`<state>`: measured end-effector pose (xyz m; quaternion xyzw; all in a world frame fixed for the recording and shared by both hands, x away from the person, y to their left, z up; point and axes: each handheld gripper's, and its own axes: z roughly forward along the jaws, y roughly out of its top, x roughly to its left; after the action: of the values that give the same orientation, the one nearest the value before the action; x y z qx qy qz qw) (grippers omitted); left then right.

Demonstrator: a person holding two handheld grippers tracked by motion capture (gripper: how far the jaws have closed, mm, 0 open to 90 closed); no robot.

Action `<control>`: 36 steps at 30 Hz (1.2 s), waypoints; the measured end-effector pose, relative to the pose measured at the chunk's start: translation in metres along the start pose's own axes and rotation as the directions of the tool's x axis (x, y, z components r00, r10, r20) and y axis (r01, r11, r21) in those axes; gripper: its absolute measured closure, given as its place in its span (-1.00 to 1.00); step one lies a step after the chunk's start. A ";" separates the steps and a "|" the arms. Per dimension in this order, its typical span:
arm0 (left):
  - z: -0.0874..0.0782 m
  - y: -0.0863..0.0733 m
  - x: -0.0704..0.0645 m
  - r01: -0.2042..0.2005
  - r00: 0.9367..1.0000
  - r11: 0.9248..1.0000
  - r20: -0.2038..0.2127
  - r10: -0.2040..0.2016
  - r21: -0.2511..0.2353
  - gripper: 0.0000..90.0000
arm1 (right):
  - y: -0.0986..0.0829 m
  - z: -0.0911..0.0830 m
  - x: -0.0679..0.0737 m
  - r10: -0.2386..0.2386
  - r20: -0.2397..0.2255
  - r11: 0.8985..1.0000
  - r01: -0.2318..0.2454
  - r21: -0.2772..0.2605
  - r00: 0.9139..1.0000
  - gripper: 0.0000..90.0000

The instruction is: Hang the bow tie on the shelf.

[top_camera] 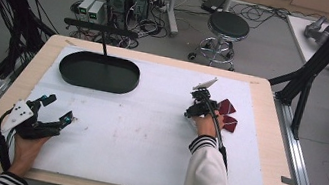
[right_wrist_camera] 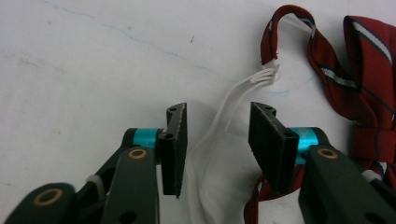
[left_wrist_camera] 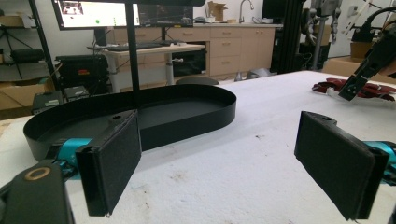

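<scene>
Straddling thin white elastic strap (right_wrist_camera: 219,121) of red striped bow tie (right_wrist_camera: 362,79), right tool (right_wrist_camera: 217,140) parted; left tool (left_wrist_camera: 219,163) wide apart.

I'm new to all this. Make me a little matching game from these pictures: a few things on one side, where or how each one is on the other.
Things:
1. black oval tray
2. red striped bow tie
3. left hand-held gripper
4. round stool

Descriptions:
A. on the floor beyond the table
B. jaws wide apart, near the table's front left corner
C. far left part of the white mat, nothing in it
D. beside the right hand-held gripper, white strap between its jaws

Pairs: 1-C, 2-D, 3-B, 4-A
</scene>
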<state>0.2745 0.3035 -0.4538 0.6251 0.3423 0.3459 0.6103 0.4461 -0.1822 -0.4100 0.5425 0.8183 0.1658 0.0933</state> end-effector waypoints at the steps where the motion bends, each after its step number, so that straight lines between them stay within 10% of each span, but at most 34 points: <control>1: 0.000 0.000 0.000 0.000 1.000 1.000 0.000 0.000 0.000 -0.67 | 0.000 0.001 0.000 -0.002 0.001 1.000 0.002 0.003 1.000 0.30; 26: -0.001 0.000 0.000 0.000 1.000 1.000 0.001 0.000 -0.006 -0.67 | 0.001 0.003 0.001 -0.011 0.014 0.999 0.011 0.032 1.000 0.93; 36: -0.001 0.000 0.000 0.000 1.000 1.000 0.002 0.000 -0.009 -0.67 | 0.003 -0.014 0.004 -0.029 -0.016 0.993 0.027 -0.113 0.999 0.93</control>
<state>0.2736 0.3037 -0.4541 0.6229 0.3400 0.3469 0.6132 0.4423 -0.1798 -0.3961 0.5234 0.8159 0.2151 0.1188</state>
